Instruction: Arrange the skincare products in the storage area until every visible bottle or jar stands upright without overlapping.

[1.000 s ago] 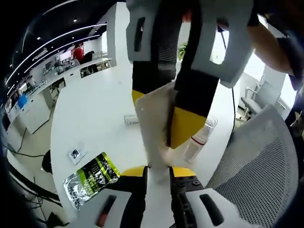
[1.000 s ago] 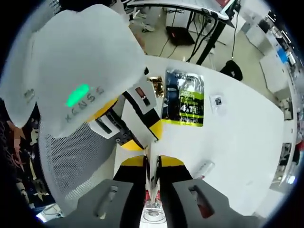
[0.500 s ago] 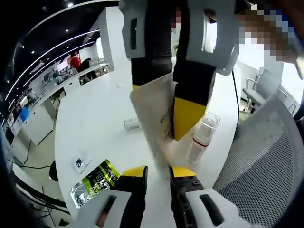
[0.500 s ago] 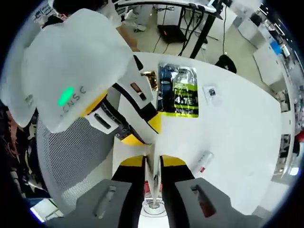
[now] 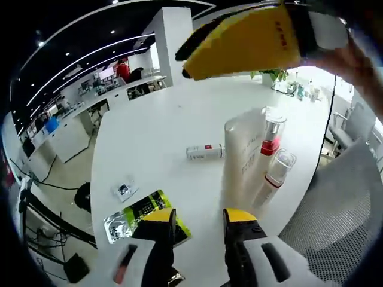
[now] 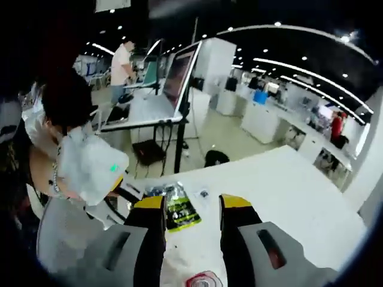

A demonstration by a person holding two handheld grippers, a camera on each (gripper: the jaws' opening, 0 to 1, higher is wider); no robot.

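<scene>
- Left tool (image 5: 197,220): we see its jaws apart, holding nothing
- Right tool (image 6: 191,206): jaws apart too, holding nothing
- White tube (image 5: 240,156) stands upright on the worktop (image 5: 155,134), touching two pump bottles (image 5: 270,161)
- Small bottle (image 5: 204,152) lies flat near them

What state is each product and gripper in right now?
White tube: standing upright, released.
Pump bottle with red band: upright, right behind the tube.
Clear-capped bottle: leaning beside the tube.
Small white bottle: lying on its side, apart from the rest.
Green foil pouch: lying flat.
Left gripper: open, empty.
Right gripper: open, empty.
</scene>
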